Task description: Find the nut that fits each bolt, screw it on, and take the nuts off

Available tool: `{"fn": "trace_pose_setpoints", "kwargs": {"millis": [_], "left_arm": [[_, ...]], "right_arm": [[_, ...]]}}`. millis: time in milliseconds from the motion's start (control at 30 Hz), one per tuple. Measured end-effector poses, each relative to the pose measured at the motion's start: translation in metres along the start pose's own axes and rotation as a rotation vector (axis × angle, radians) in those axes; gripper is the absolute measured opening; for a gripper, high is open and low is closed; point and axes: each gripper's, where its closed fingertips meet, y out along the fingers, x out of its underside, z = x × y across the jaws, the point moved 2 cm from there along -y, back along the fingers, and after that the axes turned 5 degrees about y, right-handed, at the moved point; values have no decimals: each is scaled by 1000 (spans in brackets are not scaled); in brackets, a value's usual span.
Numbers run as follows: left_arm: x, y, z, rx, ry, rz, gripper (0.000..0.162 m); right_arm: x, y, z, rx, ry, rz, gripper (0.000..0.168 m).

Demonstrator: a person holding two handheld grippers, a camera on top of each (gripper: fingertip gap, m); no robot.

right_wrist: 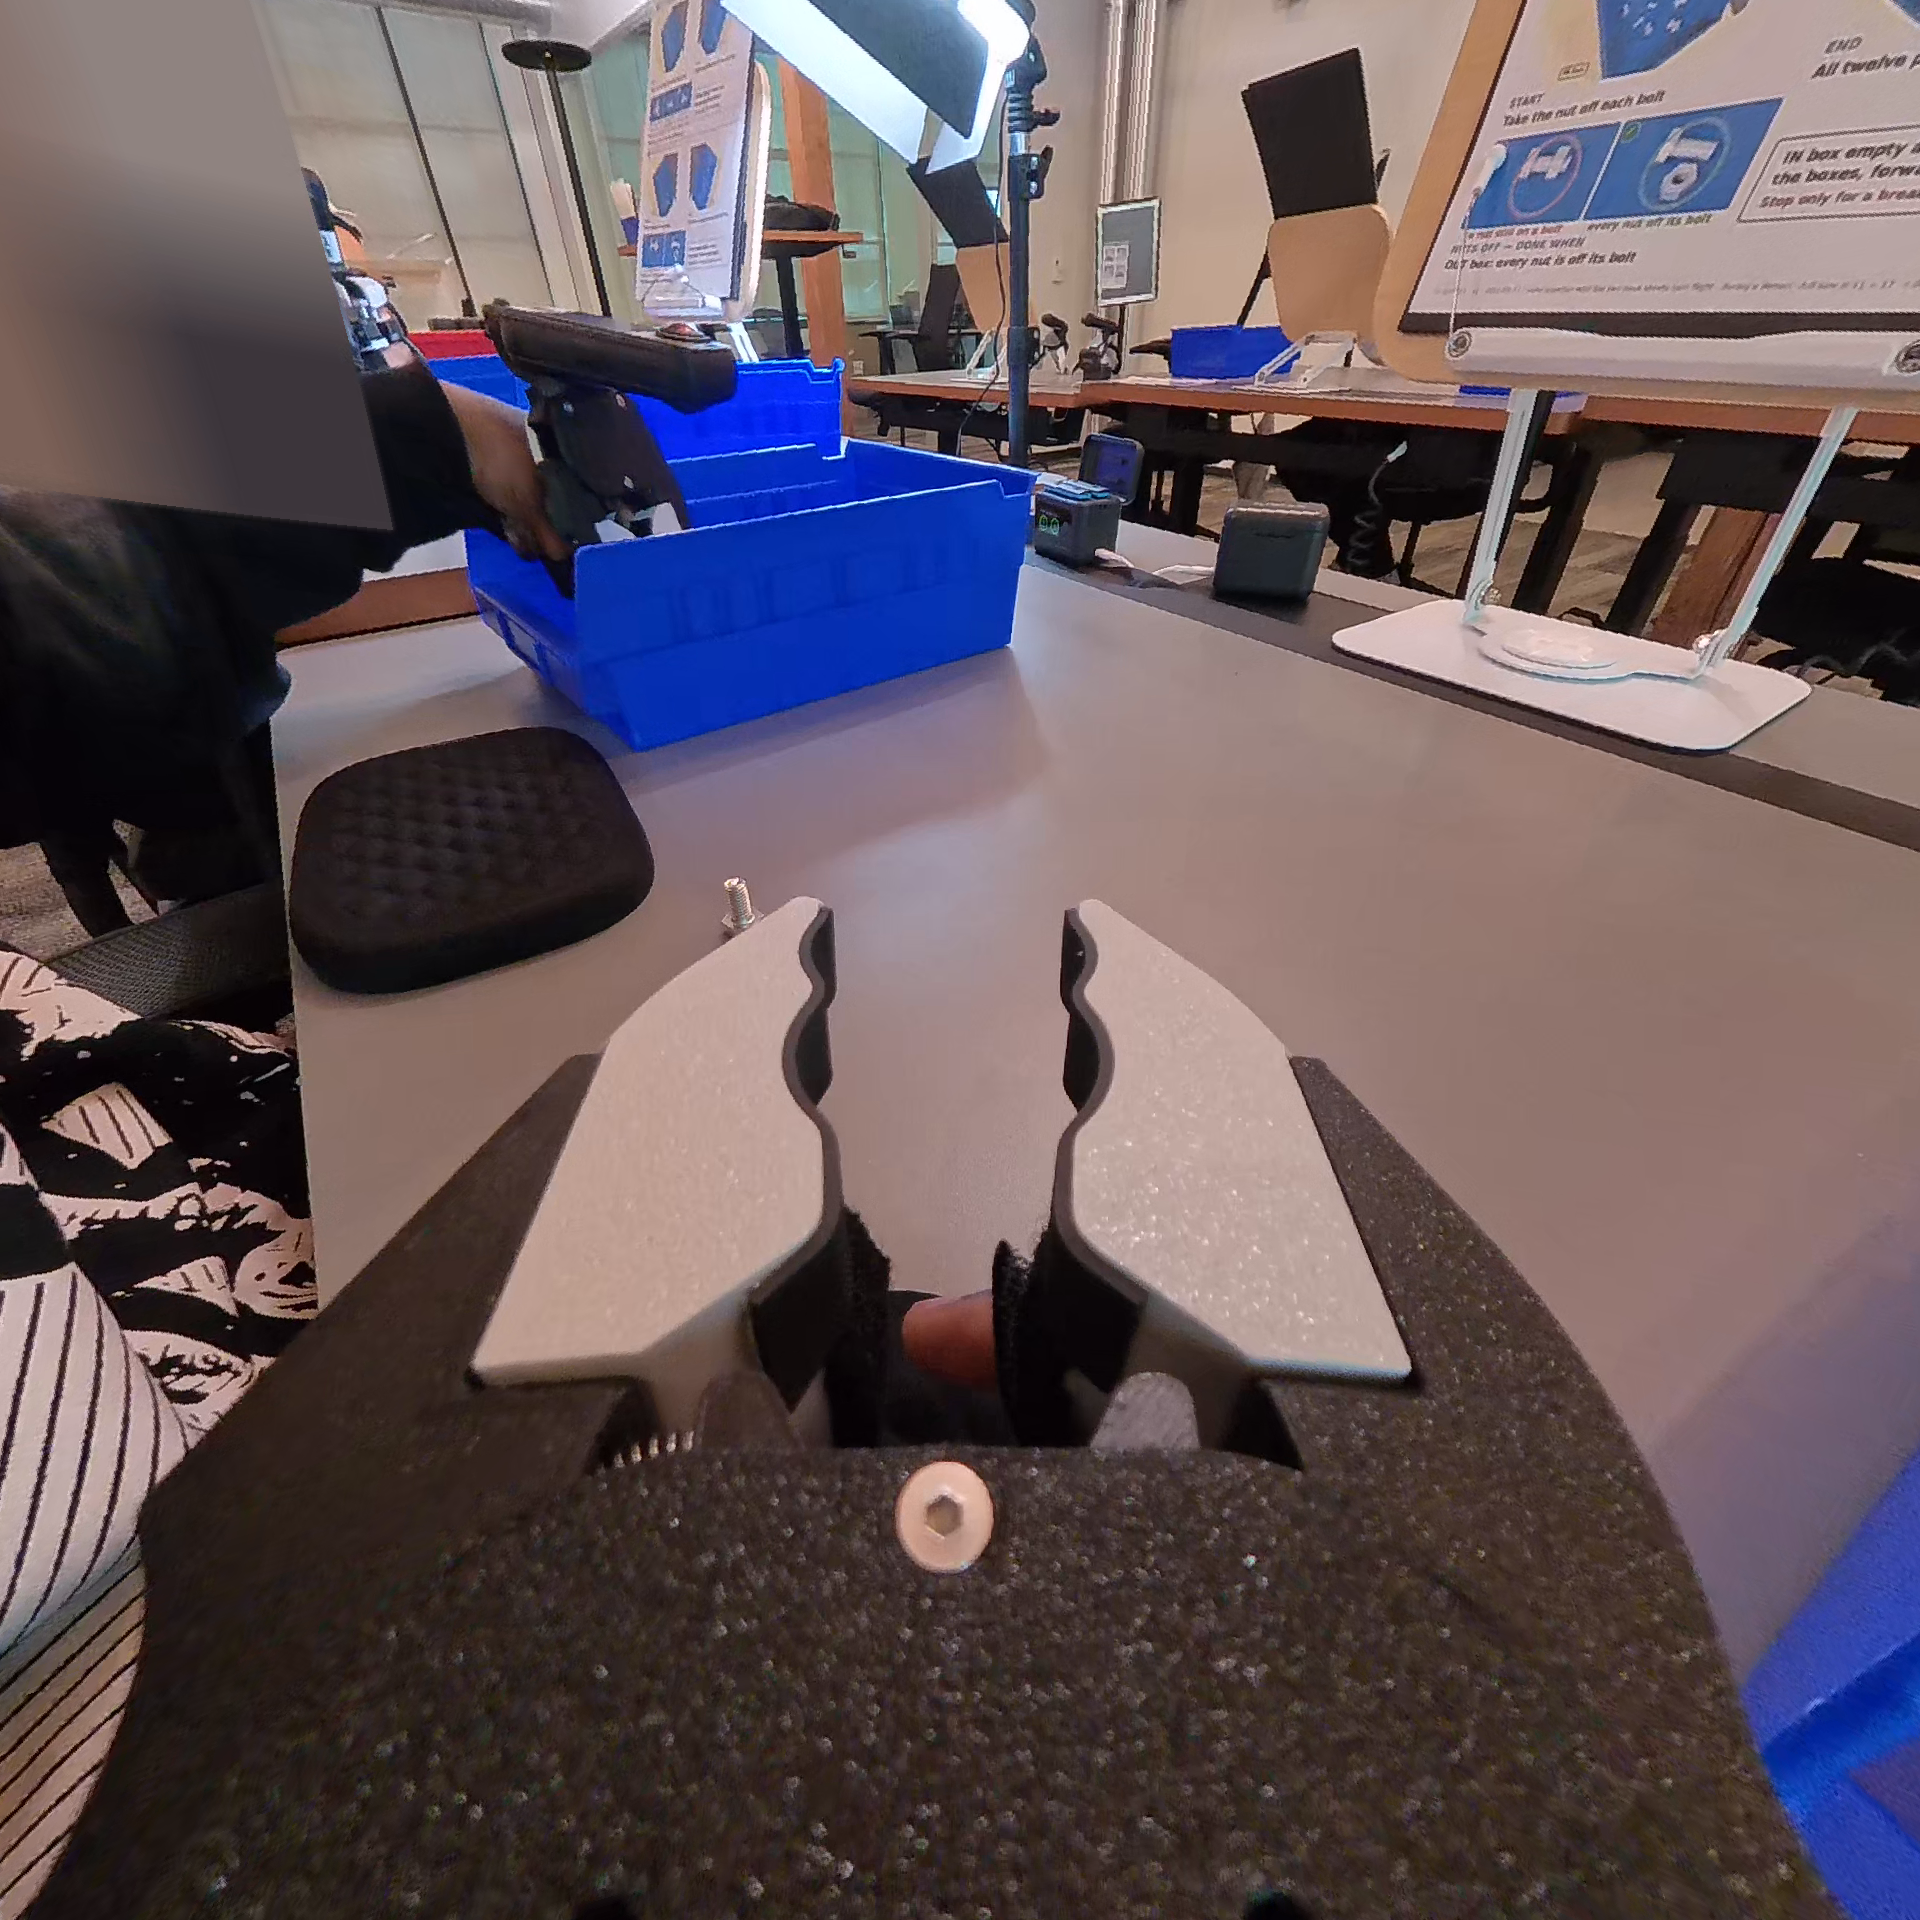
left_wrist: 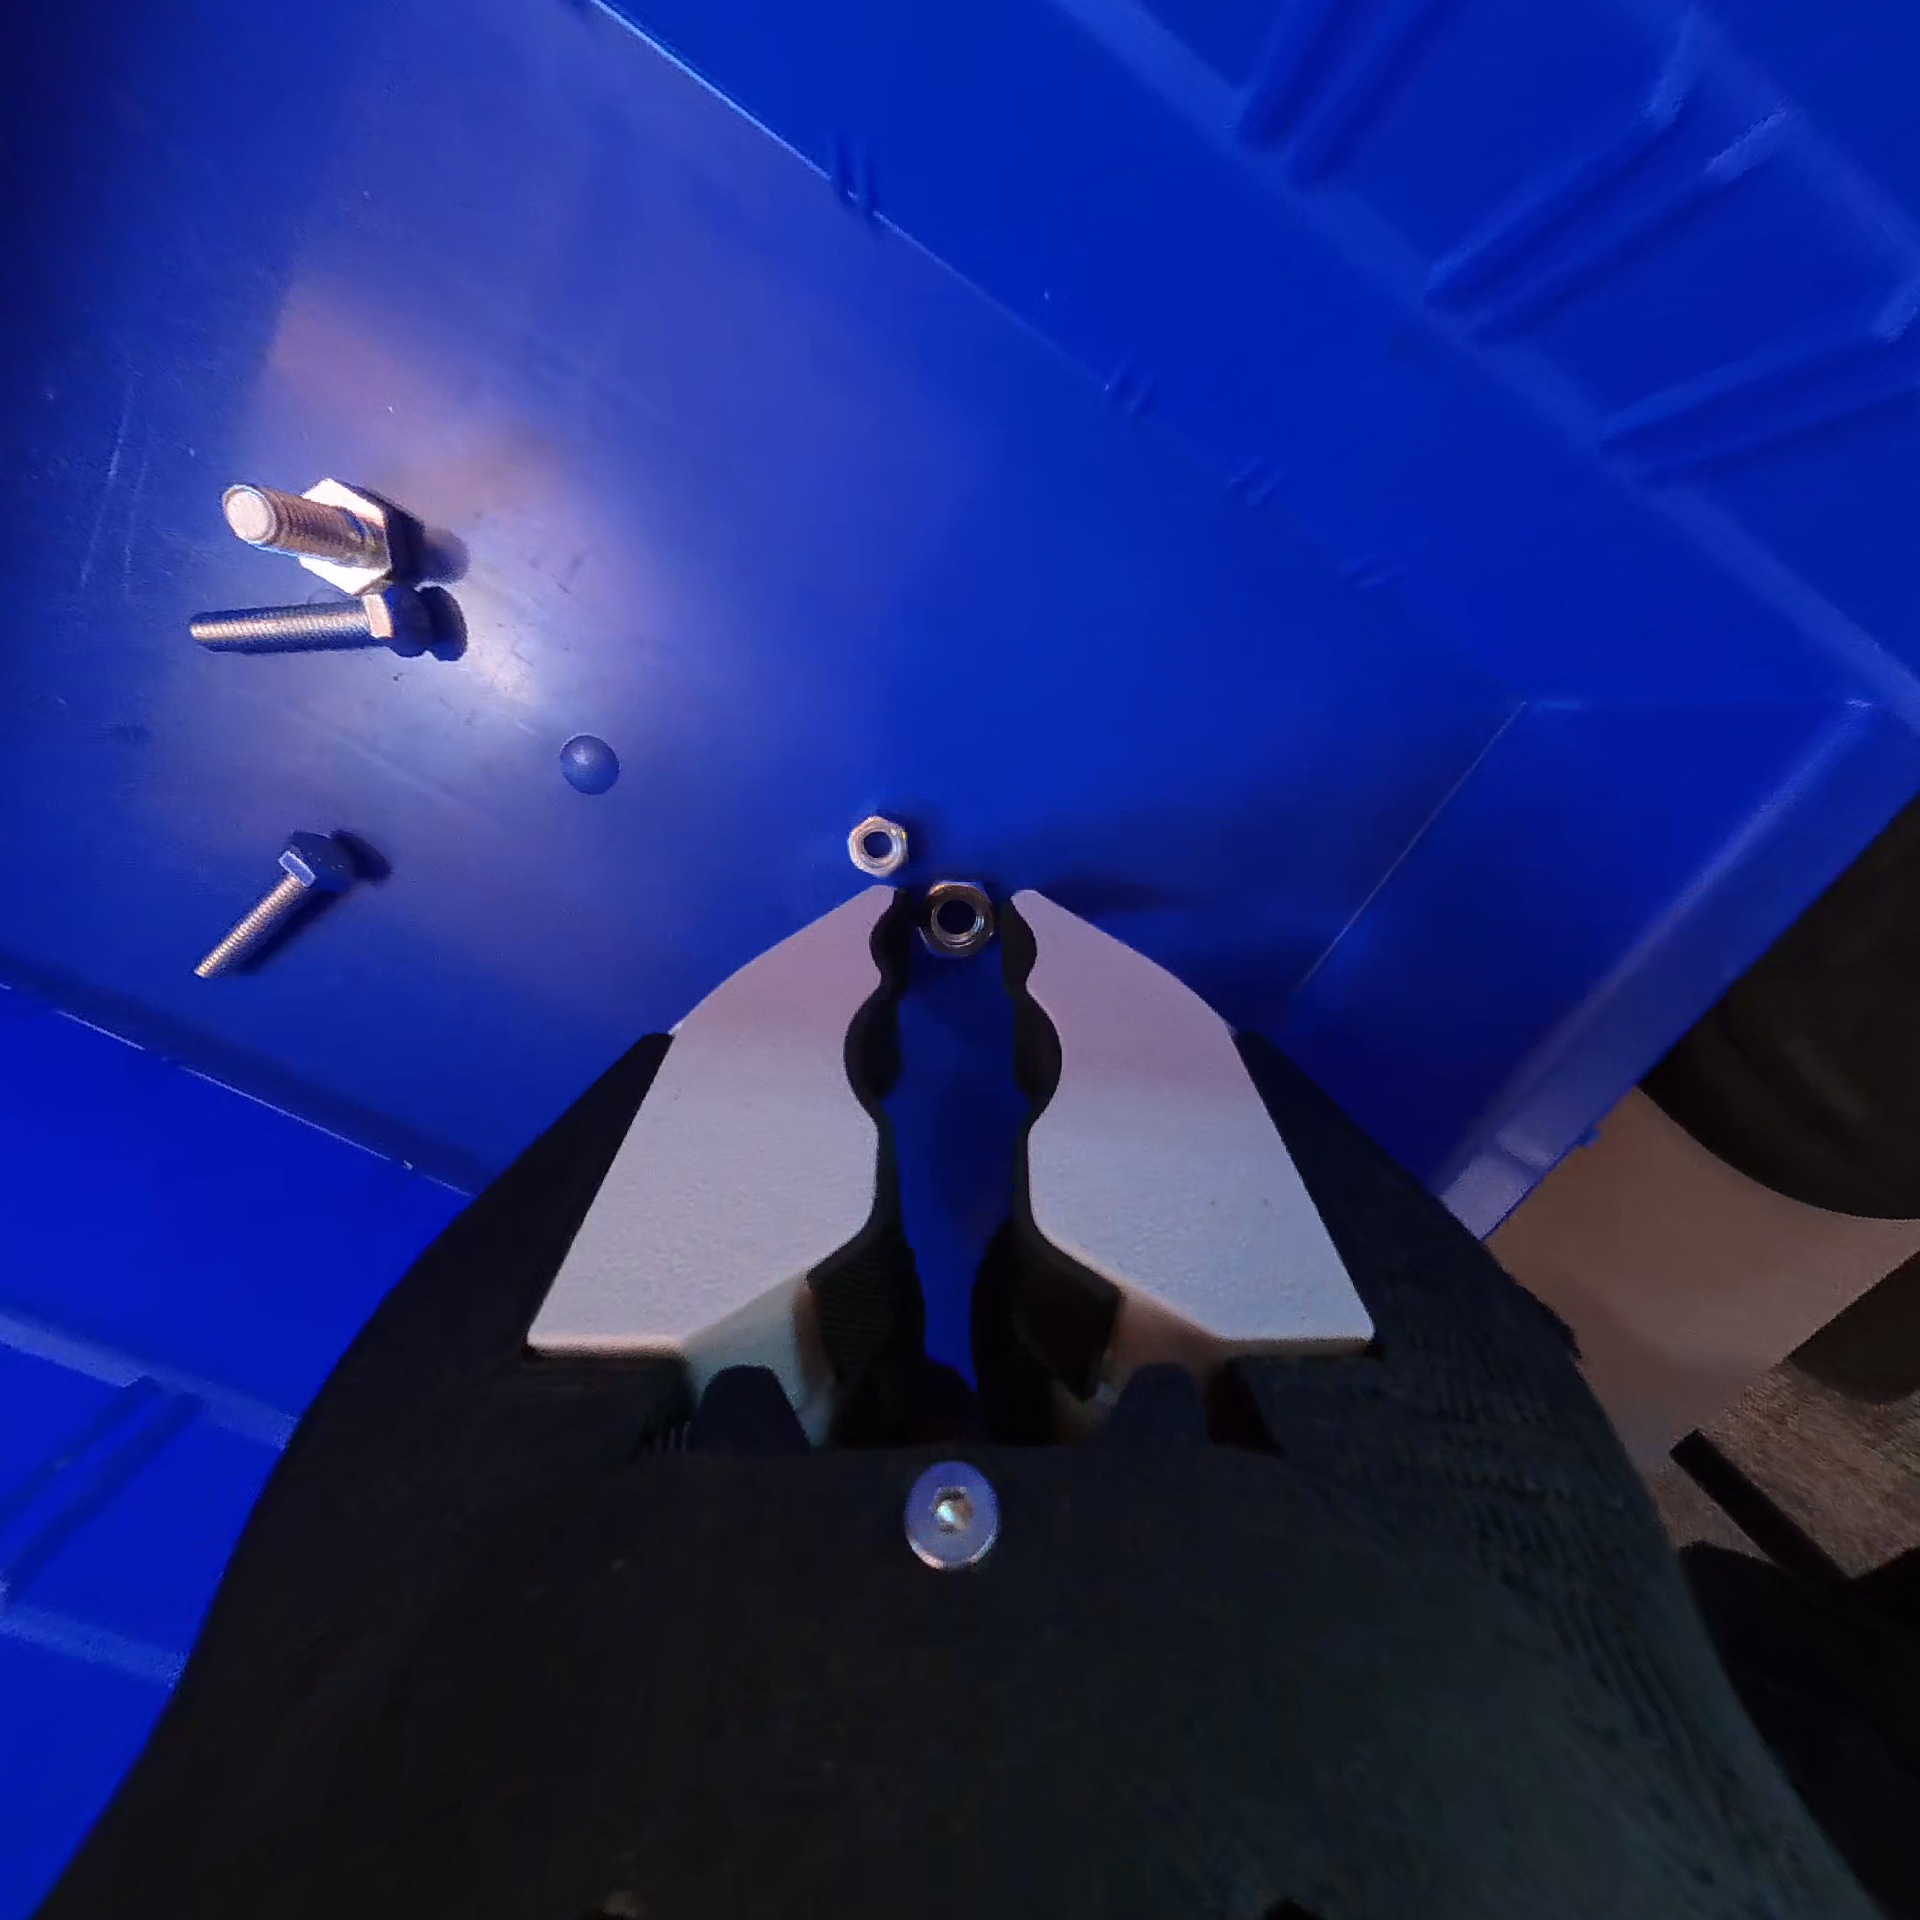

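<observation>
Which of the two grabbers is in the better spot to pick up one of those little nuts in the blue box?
Left. The left gripper is down inside the blue bin, open around the larger nut. The right gripper is open over bare table, away from the bin.

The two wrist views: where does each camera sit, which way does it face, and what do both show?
Left wrist view: on the left gripper, facing down into the blue bin; a nut lies between its fingertips, bolts beyond.
Right wrist view: on the right gripper, low over the grey table, looking across it; a fingertip shows between the fingers.
Shared: the blue bin, with the left gripper reaching in.
</observation>
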Motion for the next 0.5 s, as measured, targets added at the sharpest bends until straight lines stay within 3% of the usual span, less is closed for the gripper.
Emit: {"fn": "trace_pose_setpoints", "kwargs": {"millis": [33, 200, 367, 500], "left_arm": [[1, -1, 1, -2, 2, -13, 17], [-17, -43, 2, -134, -32, 69, 17], [-83, -101, 48, -177, 87, 291, 16], [-132, -102, 102, -118, 261, 329, 16]], "right_arm": [[0, 0, 0, 0, -1, 0, 42], [0, 0, 0, -2, 1, -1, 42], [0, 0, -1, -2, -8, -1, 42], [0, 0, -2, -1, -19, 0, 42]]}}
